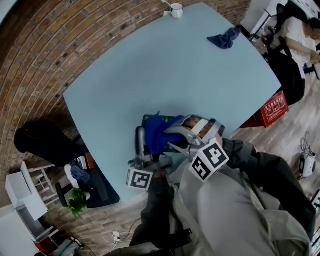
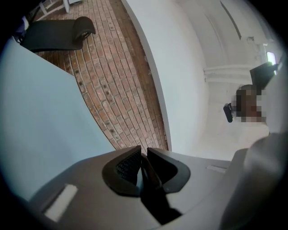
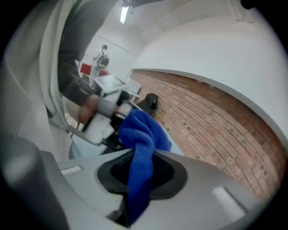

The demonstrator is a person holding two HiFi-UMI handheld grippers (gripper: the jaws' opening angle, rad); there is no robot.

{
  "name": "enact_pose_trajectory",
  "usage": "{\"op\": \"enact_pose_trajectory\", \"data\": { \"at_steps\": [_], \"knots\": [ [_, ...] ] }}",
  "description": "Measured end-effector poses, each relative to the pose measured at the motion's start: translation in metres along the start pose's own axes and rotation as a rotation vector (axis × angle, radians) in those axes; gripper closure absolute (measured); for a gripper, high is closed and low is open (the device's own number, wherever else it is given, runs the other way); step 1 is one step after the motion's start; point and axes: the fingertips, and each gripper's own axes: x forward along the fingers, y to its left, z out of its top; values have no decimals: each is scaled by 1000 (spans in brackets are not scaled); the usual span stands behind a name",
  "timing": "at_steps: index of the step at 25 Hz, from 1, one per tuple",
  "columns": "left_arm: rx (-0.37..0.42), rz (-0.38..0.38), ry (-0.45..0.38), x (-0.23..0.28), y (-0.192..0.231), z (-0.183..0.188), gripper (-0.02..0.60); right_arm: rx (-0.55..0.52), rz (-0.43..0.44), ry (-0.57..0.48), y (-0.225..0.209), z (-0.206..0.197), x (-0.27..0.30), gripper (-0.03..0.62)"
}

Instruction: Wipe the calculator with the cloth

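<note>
On the light blue table (image 1: 165, 70), near its front edge, the dark calculator (image 1: 149, 120) is mostly covered by a bright blue cloth (image 1: 159, 134). My left gripper (image 1: 141, 139) is at the calculator's left side. In the left gripper view its jaws (image 2: 143, 158) are nearly together on a thin dark edge (image 2: 152, 182), which looks like the calculator seen edge-on. My right gripper (image 1: 176, 136) comes in from the right, shut on the blue cloth (image 3: 143, 134). The cloth bunches out past the right gripper's (image 3: 141, 167) pads. Beyond it are the left gripper (image 3: 102, 120) and the person's hand.
A second, darker blue cloth (image 1: 224, 38) lies at the table's far right, and a white cup (image 1: 176, 10) stands at the far edge. A red crate (image 1: 274, 109) sits on the floor to the right, a black chair (image 1: 45, 140) to the left. Another person (image 1: 300, 35) sits at top right.
</note>
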Motion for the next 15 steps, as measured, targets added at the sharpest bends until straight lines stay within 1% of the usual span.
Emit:
{"op": "enact_pose_trajectory", "data": {
  "at_steps": [1, 2, 4, 6, 9, 10, 11, 12, 15],
  "knots": [
    [5, 5, 0, -1, 2, 2, 540, 5, 46, -29, 17, 10, -1, 533],
    [11, 4, 3, -1, 3, 3, 540, 9, 73, -47, 29, 15, -2, 533],
    [14, -10, 11, -1, 1, 2, 540, 37, 76, -56, 29, 13, 0, 533],
    [11, -28, 19, -2, -3, -1, 538, 96, 21, -38, 5, -2, 6, 533],
    [41, -34, 61, -6, -4, -10, 537, 152, -125, 39, -41, -34, 17, 533],
    [40, -38, 72, -7, -4, -14, 538, 161, -147, 50, -49, -40, 20, 533],
    [36, -36, 80, -8, -4, -19, 538, 163, -146, 45, -49, -41, 23, 533],
    [33, -29, 83, -8, -1, -21, 538, 155, -125, 33, -43, -36, 25, 533],
    [34, 8, 70, -8, 10, -17, 540, 89, 10, -8, 0, -5, 24, 533]
  ]
}}
